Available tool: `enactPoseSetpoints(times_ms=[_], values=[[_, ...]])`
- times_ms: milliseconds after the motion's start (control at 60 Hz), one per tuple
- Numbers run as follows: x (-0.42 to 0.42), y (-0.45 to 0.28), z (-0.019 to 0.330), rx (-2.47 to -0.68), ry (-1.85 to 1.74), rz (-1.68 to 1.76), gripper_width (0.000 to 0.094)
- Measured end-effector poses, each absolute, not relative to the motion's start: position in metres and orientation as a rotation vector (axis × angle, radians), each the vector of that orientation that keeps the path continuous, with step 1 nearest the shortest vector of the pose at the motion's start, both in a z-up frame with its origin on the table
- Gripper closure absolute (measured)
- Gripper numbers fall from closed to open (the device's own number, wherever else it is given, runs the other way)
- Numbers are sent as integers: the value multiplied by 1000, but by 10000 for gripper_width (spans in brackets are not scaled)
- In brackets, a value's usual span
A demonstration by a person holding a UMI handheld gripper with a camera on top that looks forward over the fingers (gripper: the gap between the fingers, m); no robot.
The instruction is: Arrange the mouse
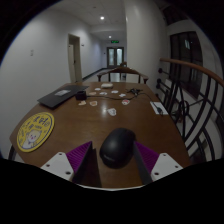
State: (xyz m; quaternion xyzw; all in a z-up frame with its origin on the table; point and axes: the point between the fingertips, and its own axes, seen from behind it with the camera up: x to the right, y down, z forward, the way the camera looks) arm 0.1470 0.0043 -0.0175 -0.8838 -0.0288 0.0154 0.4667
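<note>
A black computer mouse point(117, 147) lies on the round brown wooden table point(95, 122), near its front edge. My gripper point(115, 158) is low over the table with the mouse between its two fingers. The left purple pad point(82, 157) stands a little off the mouse's left side, with a sliver of table showing between them. The right purple pad point(146, 155) sits against or very near its right side. The fingers are open around the mouse, which rests on the table.
A round yellow mat with a cartoon figure point(33, 131) lies at the table's left. A dark flat device point(56, 96) sits at the far left. Small papers and items point(105, 100) and a white object point(158, 107) lie farther back. Chairs and a railing point(195, 95) stand to the right.
</note>
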Motion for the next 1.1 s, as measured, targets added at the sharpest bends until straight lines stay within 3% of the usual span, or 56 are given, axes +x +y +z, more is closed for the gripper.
enactPoseSetpoints(times_ms=[67, 150, 250, 350, 400, 550, 650, 733, 867, 950, 983, 1100], values=[[144, 18, -18, -2164, -48, 24, 130], [147, 28, -19, -2139, 13, 20, 460], [148, 27, -17, -2127, 28, 50, 569], [159, 21, -10, -2134, 108, 55, 615], [159, 19, 16, -2081, 128, 38, 615], [74, 19, 150, -1861, 79, 113, 618], [-24, 12, 188, -1812, 18, 225, 615], [-97, 16, 166, -1857, -60, 263, 617], [-160, 15, 53, -2057, -167, 210, 616], [-163, 3, 8, -2130, -203, 153, 615], [-161, 9, -11, -2165, -219, 132, 575], [-162, 12, -15, -2169, -265, 150, 435]])
